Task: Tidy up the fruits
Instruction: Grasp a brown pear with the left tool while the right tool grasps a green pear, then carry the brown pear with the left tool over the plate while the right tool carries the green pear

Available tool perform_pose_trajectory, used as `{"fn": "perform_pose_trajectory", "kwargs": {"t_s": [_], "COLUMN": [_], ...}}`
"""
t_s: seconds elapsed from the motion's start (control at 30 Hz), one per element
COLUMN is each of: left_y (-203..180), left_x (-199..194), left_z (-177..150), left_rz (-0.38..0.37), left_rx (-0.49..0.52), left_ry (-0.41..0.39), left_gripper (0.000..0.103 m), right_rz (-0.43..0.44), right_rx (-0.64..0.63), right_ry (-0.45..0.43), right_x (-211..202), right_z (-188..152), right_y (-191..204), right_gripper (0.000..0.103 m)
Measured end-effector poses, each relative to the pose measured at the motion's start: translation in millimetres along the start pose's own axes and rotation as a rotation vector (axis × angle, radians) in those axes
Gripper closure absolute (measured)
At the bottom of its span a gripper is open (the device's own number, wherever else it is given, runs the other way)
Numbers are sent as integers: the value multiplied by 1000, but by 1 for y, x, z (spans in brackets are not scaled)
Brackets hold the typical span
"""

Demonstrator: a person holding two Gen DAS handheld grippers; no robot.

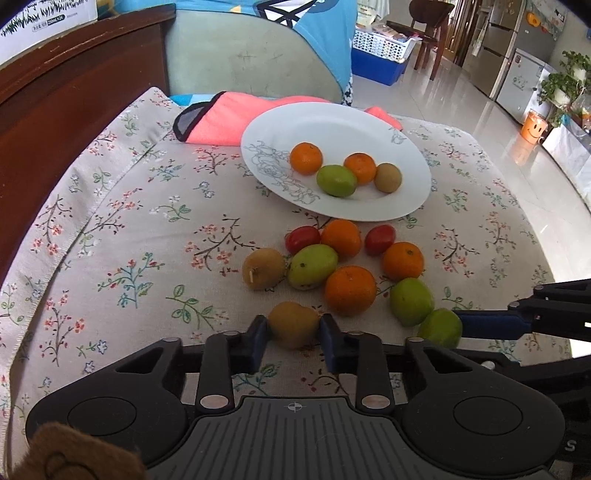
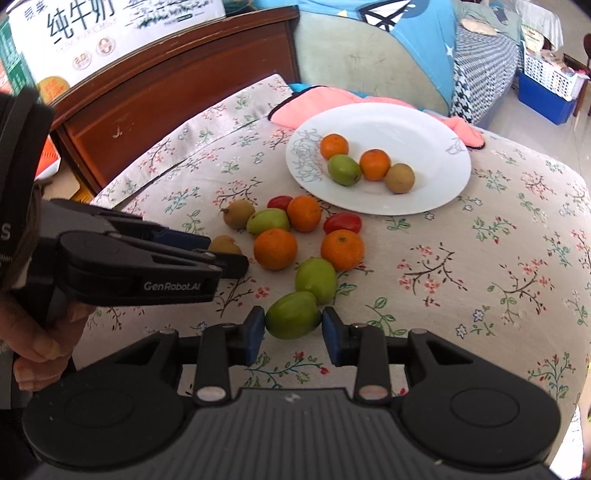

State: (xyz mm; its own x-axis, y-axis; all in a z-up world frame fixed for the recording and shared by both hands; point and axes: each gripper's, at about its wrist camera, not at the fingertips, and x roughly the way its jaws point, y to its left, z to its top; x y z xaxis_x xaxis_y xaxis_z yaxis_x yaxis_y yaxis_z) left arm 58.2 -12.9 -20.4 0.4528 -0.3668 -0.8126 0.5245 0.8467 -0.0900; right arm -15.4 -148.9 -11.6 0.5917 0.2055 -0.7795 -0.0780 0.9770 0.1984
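Observation:
A white plate (image 1: pixel 332 118) (image 2: pixel 406 114) holds two oranges, a green fruit and a brown fruit. In front of it, loose on the floral cloth, lie oranges (image 1: pixel 350 290), green fruits (image 1: pixel 312 266), two cherry tomatoes (image 1: pixel 379 239) and a brown fruit (image 1: pixel 263 267). My left gripper (image 1: pixel 294 330) is shut on another brown fruit (image 1: pixel 291 317) at the near edge of the pile, its blue pads pressing both sides. My right gripper (image 2: pixel 293 326) is shut on a green fruit (image 2: pixel 291 312) resting on the cloth. Each gripper also shows from the side in the other's view.
A pink cloth (image 1: pixel 221 118) lies behind the plate, and a pale green chair back (image 1: pixel 251 62) stands beyond it. Dark wooden furniture (image 1: pixel 74 92) runs along the left, with a milk carton box (image 2: pixel 92 33) on top. The table drops off to tiled floor (image 1: pixel 480 122) on the right.

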Motion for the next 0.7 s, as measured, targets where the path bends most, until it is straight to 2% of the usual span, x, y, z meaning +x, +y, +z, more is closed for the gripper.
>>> {"fn": "perform_pose_trajectory", "kwargs": {"t_s": [0.17, 0.7], "left_y": [-5, -10], "left_x": [-1, -22], "left_z": [-1, 12], "left_rz": [19, -10], "left_rx": [23, -8], "left_ry": [-7, -77], "left_gripper": [76, 76], "right_rz": [5, 19], "right_rx": [48, 88], "right_ry": [0, -46], "right_x": [-2, -11], "right_z": [3, 13], "right_y": [-8, -16], "right_gripper": [69, 69]}}
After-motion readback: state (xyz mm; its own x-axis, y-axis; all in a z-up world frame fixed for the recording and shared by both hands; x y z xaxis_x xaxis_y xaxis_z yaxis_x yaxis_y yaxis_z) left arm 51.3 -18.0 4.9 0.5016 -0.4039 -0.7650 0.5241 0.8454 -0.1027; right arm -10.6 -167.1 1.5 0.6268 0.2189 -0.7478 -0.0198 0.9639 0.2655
